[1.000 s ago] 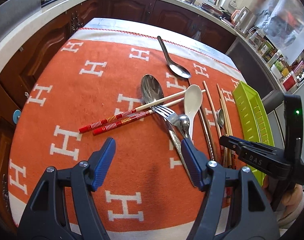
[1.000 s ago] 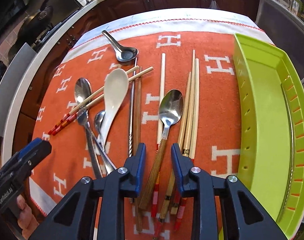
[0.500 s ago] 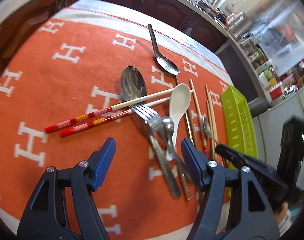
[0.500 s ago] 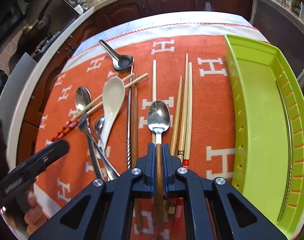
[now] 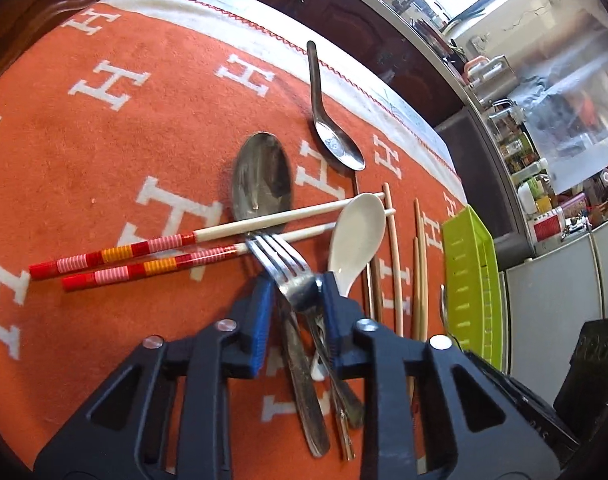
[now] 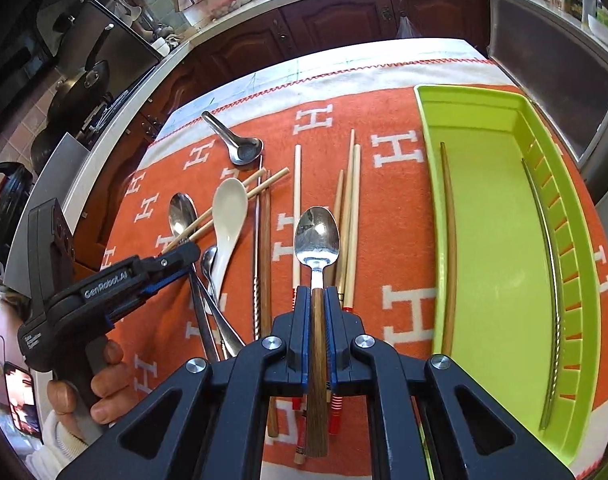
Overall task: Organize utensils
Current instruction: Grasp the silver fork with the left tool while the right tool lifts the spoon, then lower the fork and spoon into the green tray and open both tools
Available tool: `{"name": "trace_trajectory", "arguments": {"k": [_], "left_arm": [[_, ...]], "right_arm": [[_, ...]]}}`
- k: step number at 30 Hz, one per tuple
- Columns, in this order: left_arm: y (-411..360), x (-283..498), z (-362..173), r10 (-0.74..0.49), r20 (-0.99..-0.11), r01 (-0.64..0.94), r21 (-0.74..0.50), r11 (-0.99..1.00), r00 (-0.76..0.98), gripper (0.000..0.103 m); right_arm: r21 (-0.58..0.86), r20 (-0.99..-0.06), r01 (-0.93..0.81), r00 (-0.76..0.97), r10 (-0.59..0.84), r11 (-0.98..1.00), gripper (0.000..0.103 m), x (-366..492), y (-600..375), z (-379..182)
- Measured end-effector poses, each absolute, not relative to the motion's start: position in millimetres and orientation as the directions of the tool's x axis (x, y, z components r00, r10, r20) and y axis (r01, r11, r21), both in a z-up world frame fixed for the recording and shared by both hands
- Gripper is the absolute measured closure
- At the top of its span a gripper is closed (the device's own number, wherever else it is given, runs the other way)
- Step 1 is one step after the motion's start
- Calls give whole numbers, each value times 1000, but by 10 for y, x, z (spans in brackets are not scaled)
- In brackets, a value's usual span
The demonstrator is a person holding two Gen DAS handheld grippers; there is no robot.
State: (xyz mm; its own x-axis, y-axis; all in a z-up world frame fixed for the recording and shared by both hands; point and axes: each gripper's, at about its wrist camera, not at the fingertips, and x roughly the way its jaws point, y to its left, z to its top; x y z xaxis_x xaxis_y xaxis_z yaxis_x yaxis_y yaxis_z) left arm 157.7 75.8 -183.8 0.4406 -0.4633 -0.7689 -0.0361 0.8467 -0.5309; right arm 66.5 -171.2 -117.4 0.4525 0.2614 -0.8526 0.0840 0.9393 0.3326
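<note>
Jaws: right gripper [image 6: 318,300] pinching wooden-handled spoon [image 6: 317,236]; left gripper [image 5: 293,284] just closing round fork [image 5: 281,264]. Pickup step, next probably carry to green tray [image 6: 500,240].

Left gripper [image 5: 295,304] lowered onto utensil pile beside white spoon [image 5: 358,236]; jaws just been closing, fork [image 5: 287,270] and small spoon neck now between pads. Right gripper [image 6: 317,312] clamped wooden-handled spoon [image 6: 317,240], raised it off orange cloth [image 6: 400,184].
</note>
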Motion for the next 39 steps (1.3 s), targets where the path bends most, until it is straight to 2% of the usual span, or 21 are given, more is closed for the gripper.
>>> {"name": "trace_trajectory", "arguments": {"k": [2, 3, 12, 20, 30, 34, 39], "left_arm": [[721, 1595, -1856, -445, -769, -51, -523, 851, 460, 89], [735, 1572, -1850, -431, -774, -58, -512, 857, 464, 100], [681, 1415, -1701, -471, -752, -22, -540, 841, 461, 103], [332, 1150, -1201, -523, -746, 145, -512, 846, 412, 103], [-605, 1007, -473, -582, -740, 401, -447, 800, 338, 103], [-1114, 1156, -402, -555, -773, 467, -386, 795, 306, 103], [-1651, 1459, -561, -504, -829, 497, -341, 798, 241, 103]], "right_arm": [[338, -851, 85, 453, 266, 937, 97, 639, -1740, -1168], [339, -850, 86, 454, 266, 937, 97, 656, -1735, -1179], [371, -832, 95, 476, 286, 924, 97, 542, -1827, -1119], [414, -785, 113, 547, 291, 903, 97, 290, -2110, -868], [442, -756, 212, 612, 235, 871, 97, 16, -2848, -743], [454, -754, 246, 618, 223, 856, 97, 29, -3128, -832], [465, -757, 264, 614, 224, 845, 97, 191, -3339, -1001]]}}
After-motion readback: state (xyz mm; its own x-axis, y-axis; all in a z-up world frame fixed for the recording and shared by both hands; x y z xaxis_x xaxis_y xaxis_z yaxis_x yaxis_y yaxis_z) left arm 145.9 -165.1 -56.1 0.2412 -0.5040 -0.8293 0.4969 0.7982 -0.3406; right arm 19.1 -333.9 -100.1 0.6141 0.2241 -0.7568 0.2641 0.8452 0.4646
